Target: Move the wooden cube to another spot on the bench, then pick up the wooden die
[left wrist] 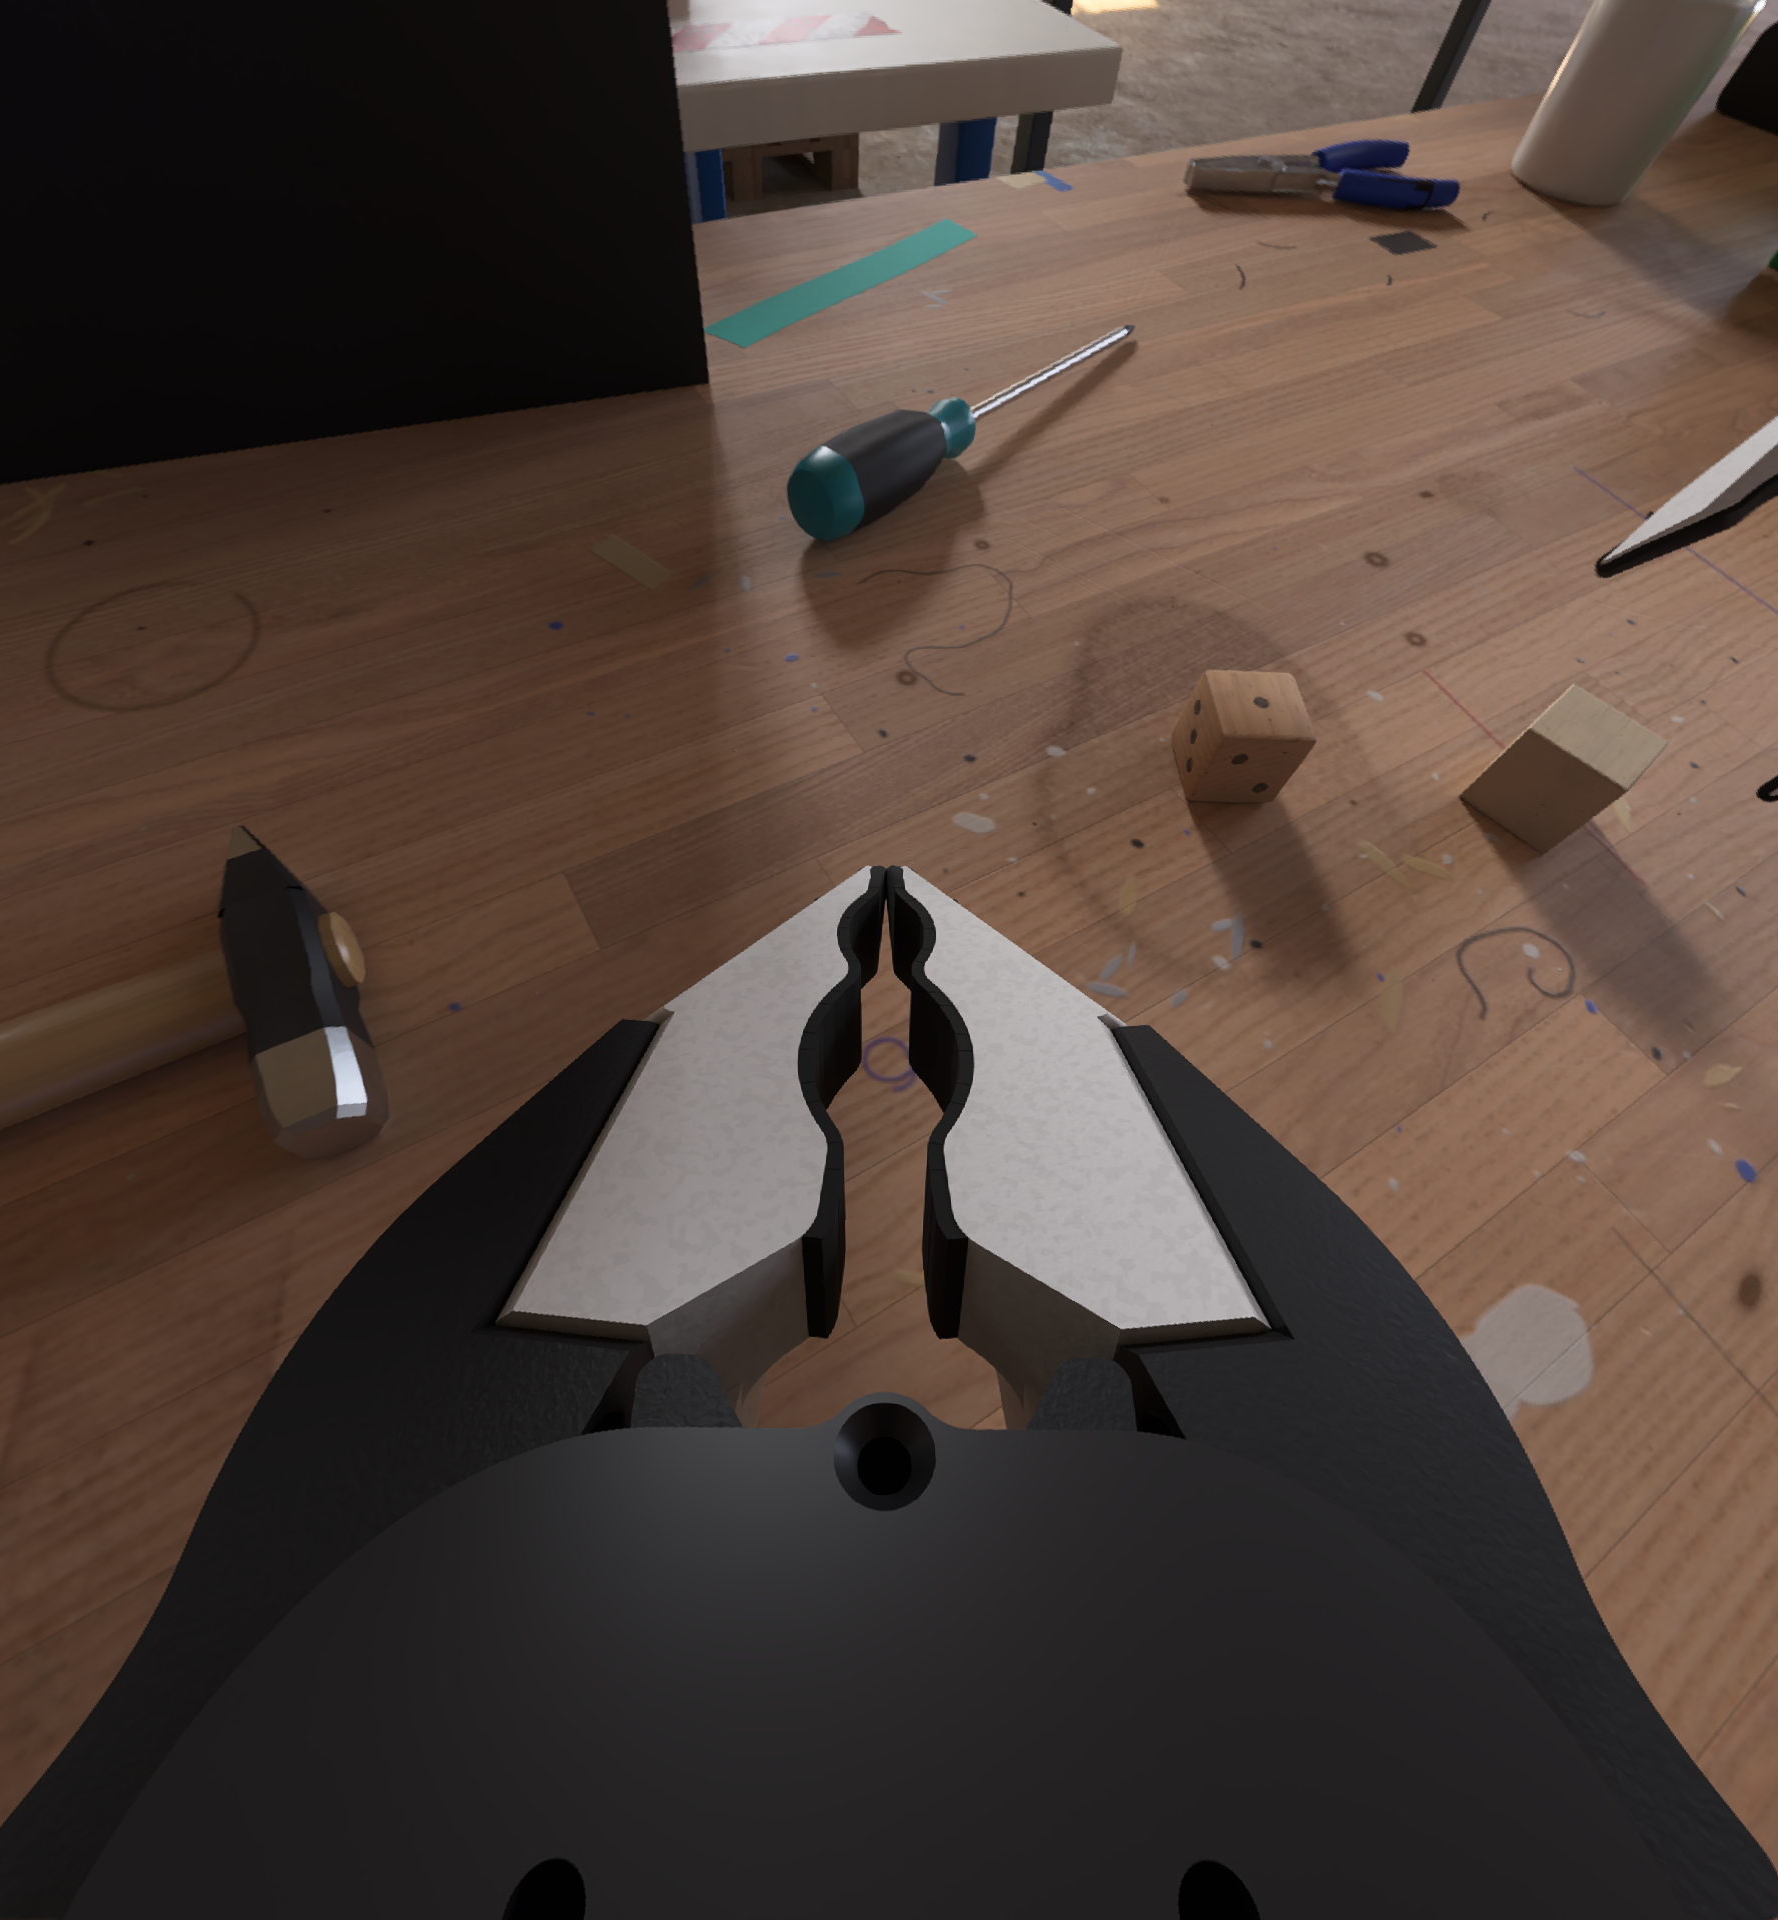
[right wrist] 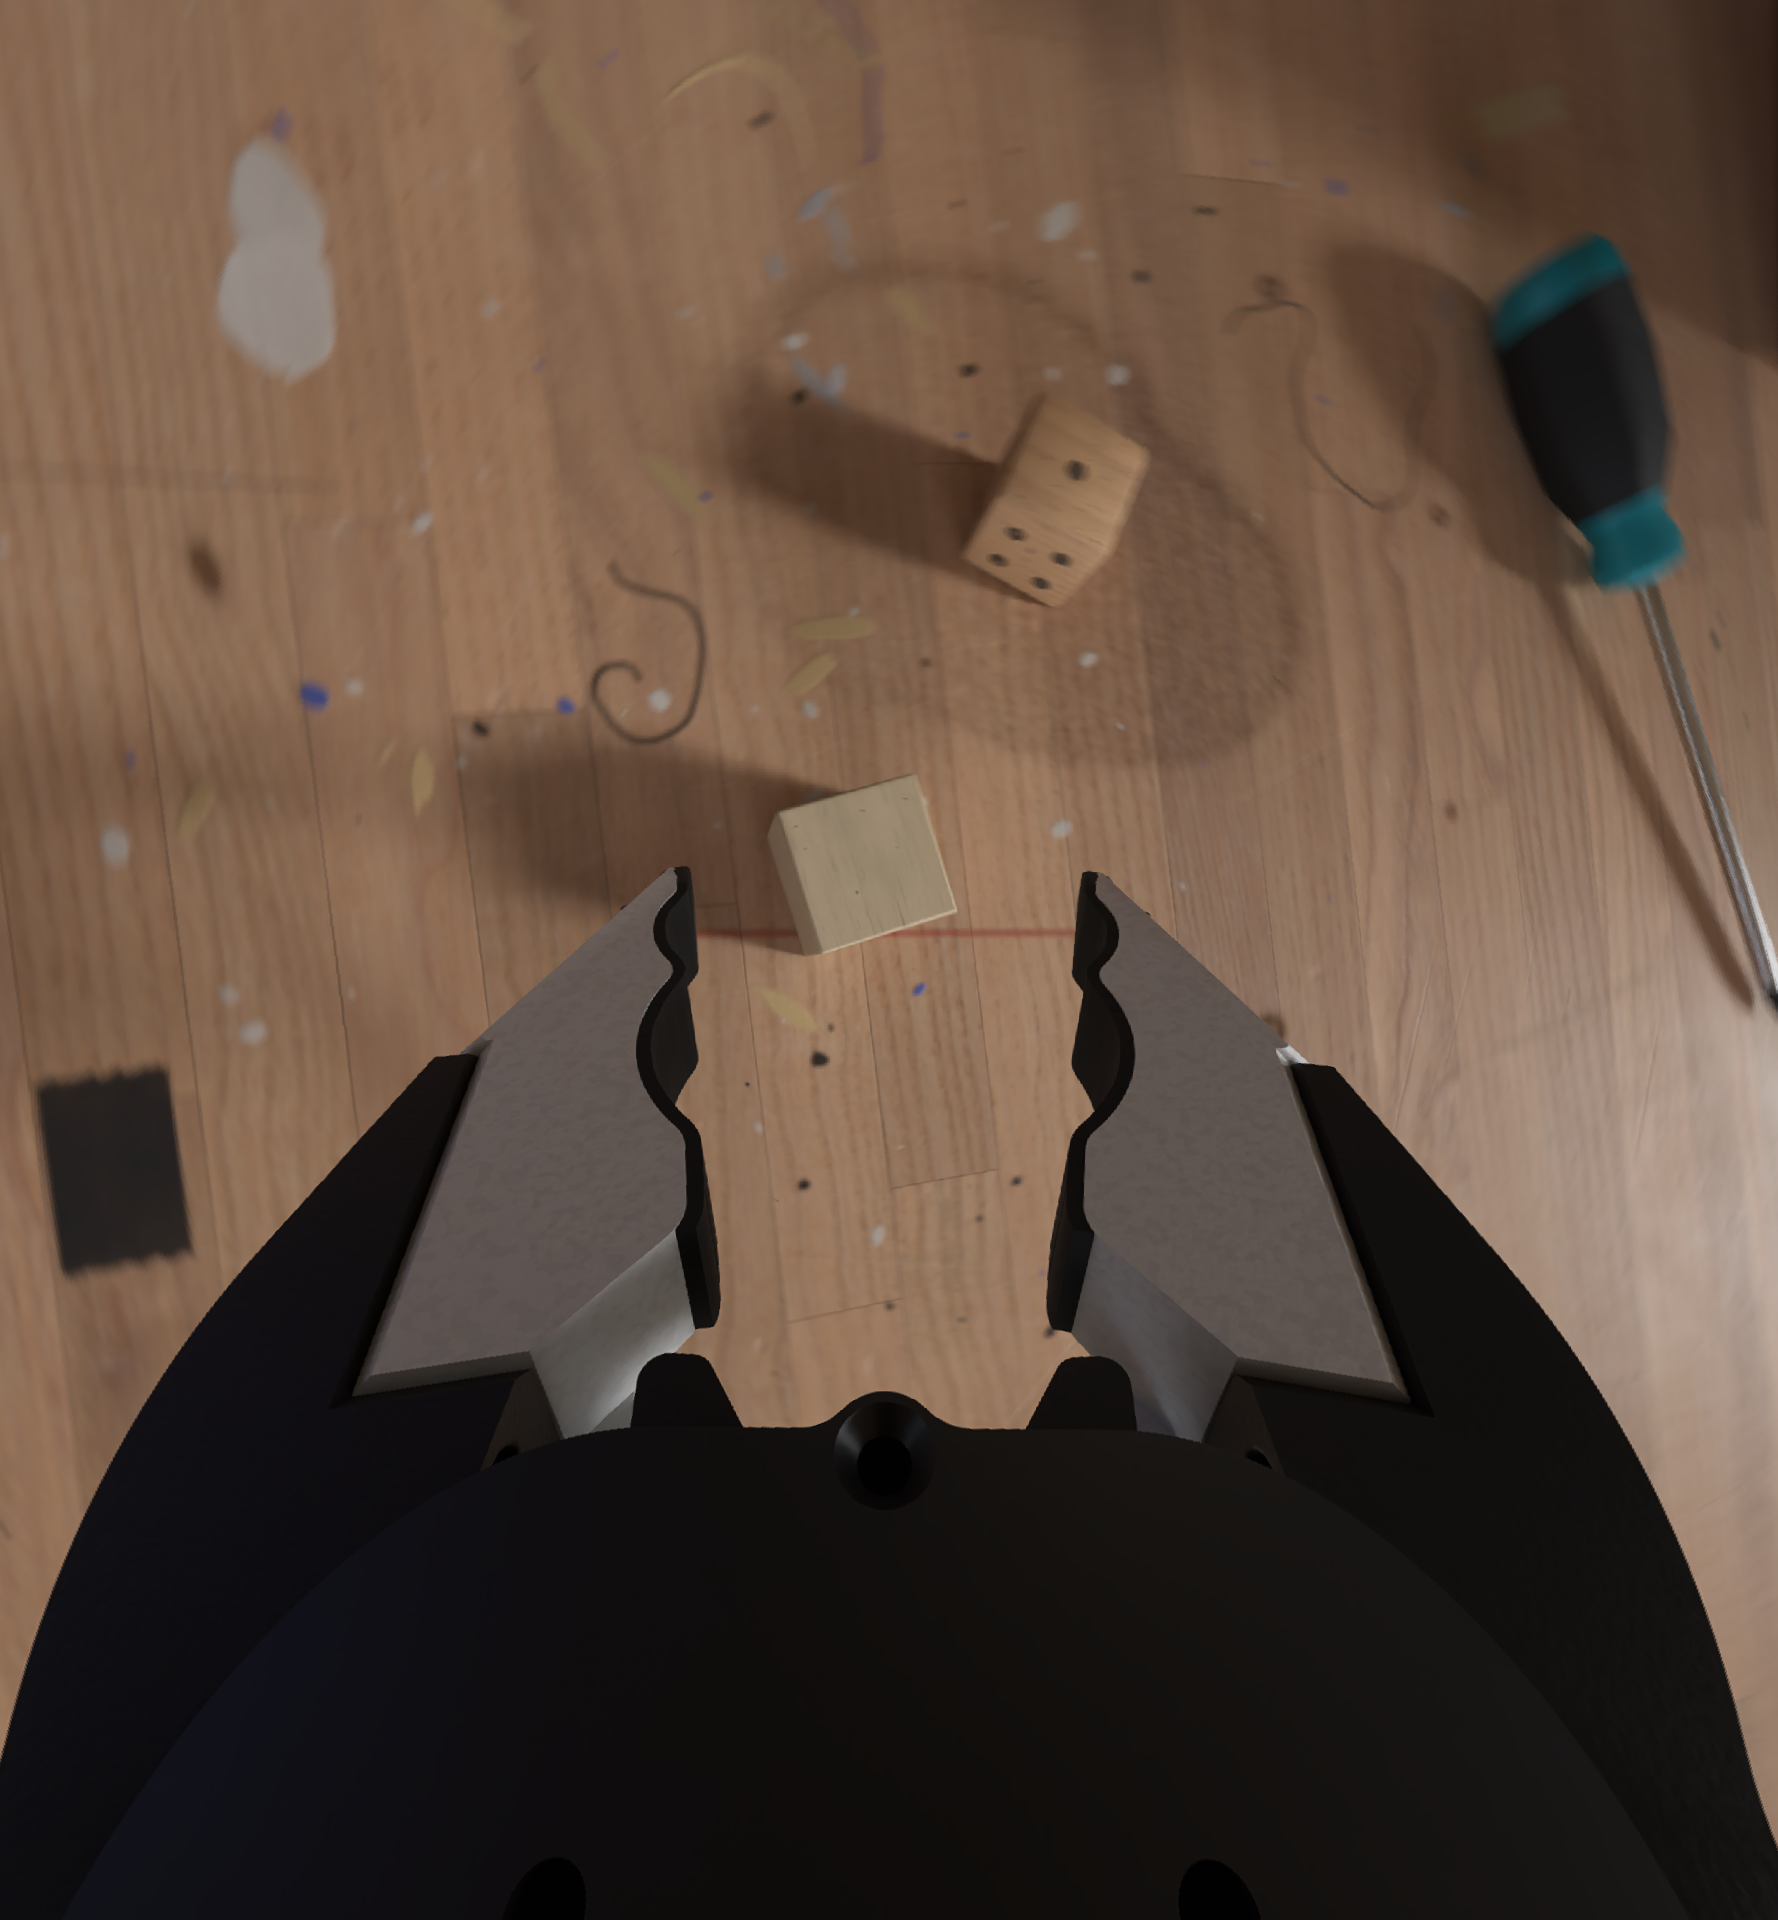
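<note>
A pale wooden cube [right wrist: 861, 864] lies on the wooden bench [right wrist: 1280, 1039], just beyond my right gripper [right wrist: 887, 883], which is open and empty above it. A darker wooden die [right wrist: 1056, 506] with black pips lies farther ahead, apart from the cube. In the left wrist view the die [left wrist: 1243, 736] and the cube [left wrist: 1562, 767] lie to the right, well ahead of my left gripper [left wrist: 885, 873], which is shut and empty. The right gripper's fingertips [left wrist: 1716, 499] show at that view's right edge, above the cube.
A teal and black screwdriver [left wrist: 926, 447] lies ahead, also in the right wrist view [right wrist: 1612, 499]. A hammer [left wrist: 282, 997] lies at the left. A black box [left wrist: 303, 229], blue-handled pliers [left wrist: 1321, 175] and a white cylinder [left wrist: 1623, 94] stand at the back. A black tape patch [right wrist: 114, 1169] marks the bench.
</note>
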{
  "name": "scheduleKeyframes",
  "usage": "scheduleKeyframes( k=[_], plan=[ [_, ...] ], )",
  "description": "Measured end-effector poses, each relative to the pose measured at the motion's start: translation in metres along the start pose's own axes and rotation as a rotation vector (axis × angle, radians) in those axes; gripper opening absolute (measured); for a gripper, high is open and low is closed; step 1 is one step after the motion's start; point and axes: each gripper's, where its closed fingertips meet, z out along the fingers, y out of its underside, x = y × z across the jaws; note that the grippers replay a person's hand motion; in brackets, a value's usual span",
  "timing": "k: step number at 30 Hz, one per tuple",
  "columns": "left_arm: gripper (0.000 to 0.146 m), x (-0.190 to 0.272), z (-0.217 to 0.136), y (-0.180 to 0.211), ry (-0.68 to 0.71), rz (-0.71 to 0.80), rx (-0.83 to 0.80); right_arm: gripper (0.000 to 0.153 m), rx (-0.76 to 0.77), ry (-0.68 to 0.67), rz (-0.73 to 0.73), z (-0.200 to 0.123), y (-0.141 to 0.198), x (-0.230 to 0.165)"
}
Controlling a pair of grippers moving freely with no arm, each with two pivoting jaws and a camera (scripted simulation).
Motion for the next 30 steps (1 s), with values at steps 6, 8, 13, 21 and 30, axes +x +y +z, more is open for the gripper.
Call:
scheduleKeyframes(
  k=[6, 8, 13, 21, 30],
  plan=[
    [0.000, 0.008, 0.005, 0.002, 0.015, 0.034, -0.011, 0.079, -0.166, -0.204, -0.261, 0.027, 0.005, 0.003],
    [0.000, 0.008, 0.005, 0.002, 0.014, 0.041, -0.012, 0.074, -0.249, -0.288, -0.294, 0.034, 0.012, -0.002],
    [0.000, 0.007, 0.005, 0.002, 0.019, 0.035, -0.009, 0.043, -0.302, -0.351, -0.245, 0.034, 0.017, -0.008],
    [0.000, 0.017, 0.005, -0.001, 0.042, 0.048, 0.005, 0.035, -0.057, -0.117, 0.070, -0.035, 0.011, 0.017],
    [0.000, 0.022, 0.013, 0.005, 0.055, 0.058, -0.018, 0.035, 0.036, 0.369, 0.482, -0.183, 0.074, 0.159]
  ],
)
